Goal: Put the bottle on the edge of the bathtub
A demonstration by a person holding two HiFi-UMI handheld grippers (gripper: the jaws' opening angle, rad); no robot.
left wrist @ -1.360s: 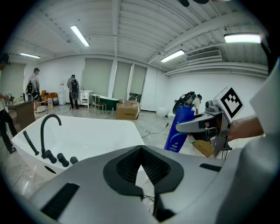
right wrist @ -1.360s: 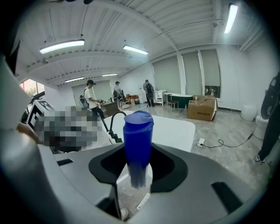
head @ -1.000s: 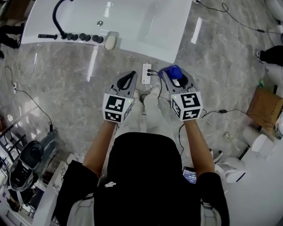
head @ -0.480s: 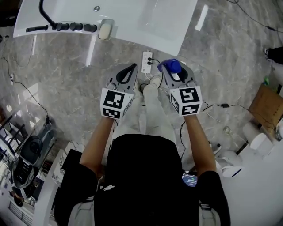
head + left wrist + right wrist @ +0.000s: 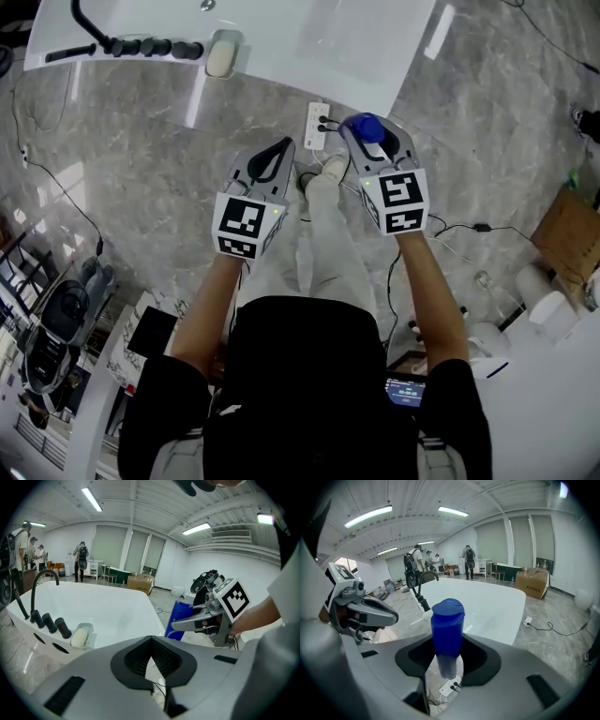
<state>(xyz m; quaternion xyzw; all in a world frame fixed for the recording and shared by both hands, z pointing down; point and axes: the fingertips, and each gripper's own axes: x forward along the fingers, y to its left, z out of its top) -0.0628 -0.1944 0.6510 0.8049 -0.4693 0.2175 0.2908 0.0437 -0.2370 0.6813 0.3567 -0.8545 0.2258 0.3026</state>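
- The right hand-held gripper (image 5: 371,141) holds a blue bottle (image 5: 447,625) between its jaws. In the right gripper view the bottle stands upright, the jaws press on its paler lower part, and the blue cap rises above them
- The left hand-held gripper (image 5: 275,161) is closed and carries nothing. The left gripper view shows its jaw tips together, with only a thin gap behind them
- The head view alone shows both grippers side by side in front of the person, over the marbled floor (image 5: 141,150), on the near side of the white bathtub (image 5: 309,47)
- There the bottle is not on the bathtub edge. It is held above the floor, near the tub's near right corner
- A white power strip (image 5: 316,127) lies on the floor between the two grippers. The right gripper view shows it also, just under the bottle
- The left gripper view shows the right gripper from the side, with the bottle in it, to the right of the tub
- It also shows the curved black tap (image 5: 40,588), the black knobs (image 5: 56,625) and the soap dish (image 5: 80,637) on the tub's left rim more clearly than the head view does
- Only the two gripper views show the far part of the room, where people (image 5: 82,559) stand and a cardboard box (image 5: 139,581) is on the floor
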